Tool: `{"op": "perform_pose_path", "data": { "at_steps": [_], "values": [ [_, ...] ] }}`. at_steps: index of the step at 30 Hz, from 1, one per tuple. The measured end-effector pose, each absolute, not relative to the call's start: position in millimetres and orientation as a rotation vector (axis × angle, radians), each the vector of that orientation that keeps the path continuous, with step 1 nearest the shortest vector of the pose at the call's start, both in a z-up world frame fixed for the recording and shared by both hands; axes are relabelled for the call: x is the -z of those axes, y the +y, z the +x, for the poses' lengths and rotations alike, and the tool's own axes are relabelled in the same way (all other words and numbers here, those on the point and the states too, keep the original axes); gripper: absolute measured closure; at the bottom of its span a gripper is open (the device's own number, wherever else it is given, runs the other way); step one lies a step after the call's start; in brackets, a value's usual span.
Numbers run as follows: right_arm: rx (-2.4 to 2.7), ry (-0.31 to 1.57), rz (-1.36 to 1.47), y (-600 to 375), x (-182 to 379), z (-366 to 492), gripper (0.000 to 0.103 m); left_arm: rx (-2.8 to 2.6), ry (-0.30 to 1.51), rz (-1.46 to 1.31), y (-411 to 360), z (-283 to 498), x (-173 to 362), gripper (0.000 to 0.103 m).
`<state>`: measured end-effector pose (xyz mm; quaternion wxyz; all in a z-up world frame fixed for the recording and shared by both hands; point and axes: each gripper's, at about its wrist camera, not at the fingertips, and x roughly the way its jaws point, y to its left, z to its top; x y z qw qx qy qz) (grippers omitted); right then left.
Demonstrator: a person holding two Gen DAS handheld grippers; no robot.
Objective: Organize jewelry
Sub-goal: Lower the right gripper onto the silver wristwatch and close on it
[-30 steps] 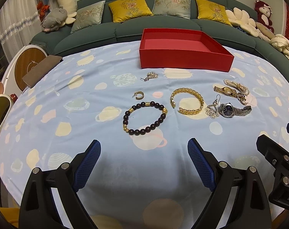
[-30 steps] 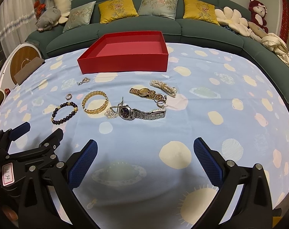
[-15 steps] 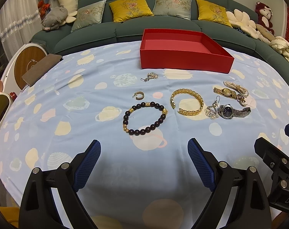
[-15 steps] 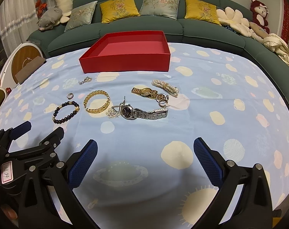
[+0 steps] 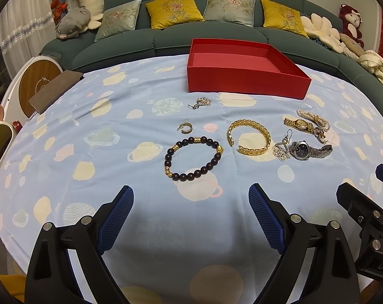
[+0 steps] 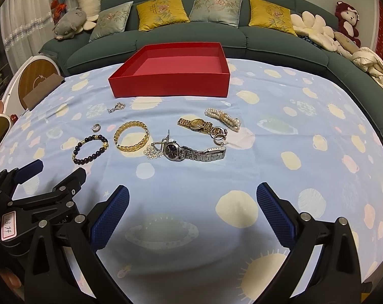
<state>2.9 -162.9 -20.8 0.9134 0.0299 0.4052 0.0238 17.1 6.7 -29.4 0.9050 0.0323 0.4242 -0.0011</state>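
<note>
An empty red box (image 5: 244, 76) (image 6: 171, 78) stands at the far side of the blue cloth. In front of it lie a dark bead bracelet (image 5: 193, 158) (image 6: 90, 149), a gold bangle (image 5: 249, 136) (image 6: 132, 136), a silver watch (image 5: 309, 150) (image 6: 191, 152), a gold watch (image 5: 299, 124) (image 6: 195, 124), a pearl bracelet (image 5: 313, 117) (image 6: 223, 117), and small earrings and charms (image 5: 185, 128) (image 5: 201, 102). My left gripper (image 5: 191, 217) is open and empty, short of the bead bracelet. My right gripper (image 6: 192, 215) is open and empty, short of the silver watch.
A green sofa (image 5: 216, 40) with cushions and plush toys curves behind the table. A brown pad (image 5: 56, 88) lies at the table's left edge, beside a round white and wood device (image 5: 37, 81). Each gripper shows at the side of the other's view (image 5: 368, 217) (image 6: 39, 197).
Both views have shifted slightly; the jewelry and box sit a little differently in frame. Nothing on the table has moved and both grippers stay open.
</note>
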Motion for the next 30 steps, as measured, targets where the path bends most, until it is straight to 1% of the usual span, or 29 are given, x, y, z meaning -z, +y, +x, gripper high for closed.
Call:
{"op": "perform_pose_path", "data": {
  "at_steps": [6,9,10,13,14,16,19,20,22,23,25,27,30],
  "values": [
    [-0.085,0.81,0.038,-167,13,17,0.005,0.013,0.885,0.024,19,26,24,0.013],
    [-0.137,0.839,0.0,-167,8,30,0.008,0.01,0.878,0.016,27,31,19,0.013],
    [-0.162,0.846,-0.005,-168,6,35,0.011,0.009,0.876,0.015,29,33,18,0.013],
    [-0.235,0.85,-0.025,-169,2,48,0.013,0.024,0.882,0.003,39,38,16,0.012],
    [-0.251,0.849,-0.036,-168,2,53,0.016,0.023,0.882,-0.001,43,39,17,0.012],
    [-0.284,0.861,-0.056,-165,8,64,0.029,0.016,0.888,-0.016,52,41,18,0.013],
    [-0.305,0.895,-0.044,-164,22,78,0.032,0.02,0.911,-0.056,63,45,23,0.013],
    [-0.312,0.915,-0.037,-163,28,81,0.034,0.015,0.913,-0.063,66,46,24,0.013],
    [-0.333,0.948,-0.053,-158,37,84,0.041,0.011,0.913,-0.062,68,46,26,0.013],
    [-0.338,0.957,-0.07,-155,40,85,0.042,0.014,0.915,-0.058,68,46,27,0.013],
    [-0.341,0.961,-0.097,-151,44,85,0.046,0.022,0.921,-0.052,67,47,28,0.013],
    [-0.346,0.966,-0.1,-150,46,87,0.048,0.033,0.926,-0.051,65,48,30,0.013],
    [-0.352,0.973,-0.102,-150,49,92,0.048,0.051,0.931,-0.041,61,49,32,0.012]
  ]
}}
